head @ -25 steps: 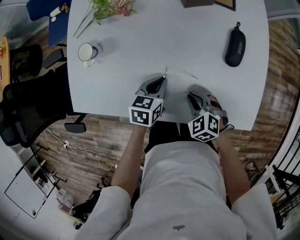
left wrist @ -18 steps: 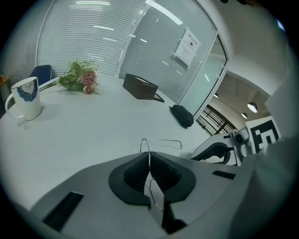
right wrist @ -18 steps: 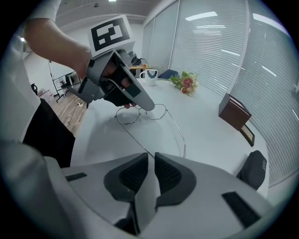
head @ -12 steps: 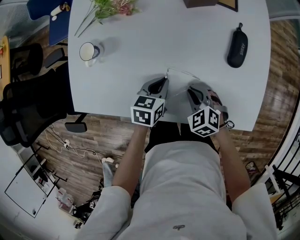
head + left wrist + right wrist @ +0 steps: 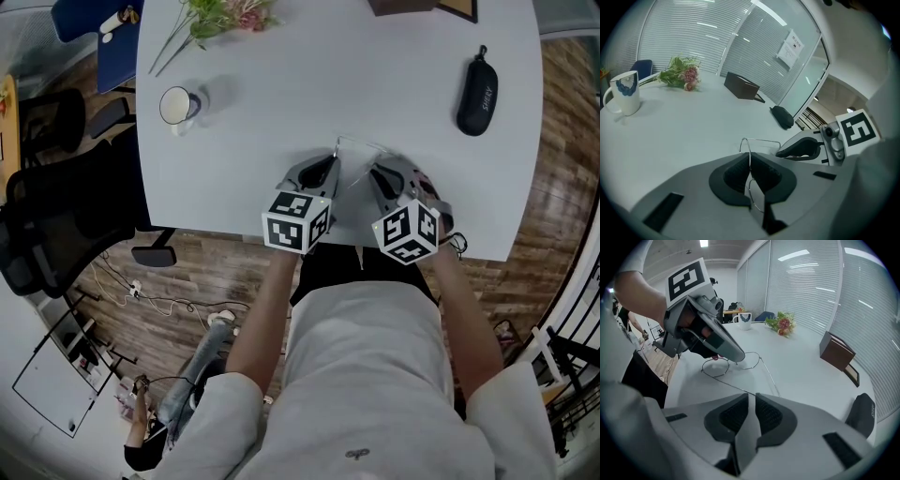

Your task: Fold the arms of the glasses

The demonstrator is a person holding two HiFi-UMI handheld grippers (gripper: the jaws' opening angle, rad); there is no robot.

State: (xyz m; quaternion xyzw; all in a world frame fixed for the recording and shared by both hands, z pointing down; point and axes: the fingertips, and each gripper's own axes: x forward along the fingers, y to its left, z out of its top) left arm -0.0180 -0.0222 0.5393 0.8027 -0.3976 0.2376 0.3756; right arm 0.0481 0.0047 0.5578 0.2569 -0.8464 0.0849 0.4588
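Thin wire glasses (image 5: 362, 143) lie near the front of the white table (image 5: 262, 84). My left gripper (image 5: 328, 165) is shut on the frame; in the left gripper view the wire rim (image 5: 750, 149) runs between its pads. In the right gripper view both lens rims (image 5: 749, 353) show under the left gripper (image 5: 735, 357). One glasses arm (image 5: 727, 383) runs from them into the tips of my right gripper (image 5: 751, 401), whose jaws are closed to a narrow slit on it. The other arm (image 5: 769, 376) sticks out straight. The right gripper (image 5: 377, 172) sits close beside the left.
A white mug (image 5: 173, 103) and a bunch of flowers (image 5: 220, 14) stand at the far left. A black glasses case (image 5: 476, 98) lies at the right, and a brown box (image 5: 836, 350) at the far edge. The table's front edge runs just under both grippers.
My right gripper has moved left, closer to the left gripper, swinging the glasses arm with it. The left gripper has stayed in place.
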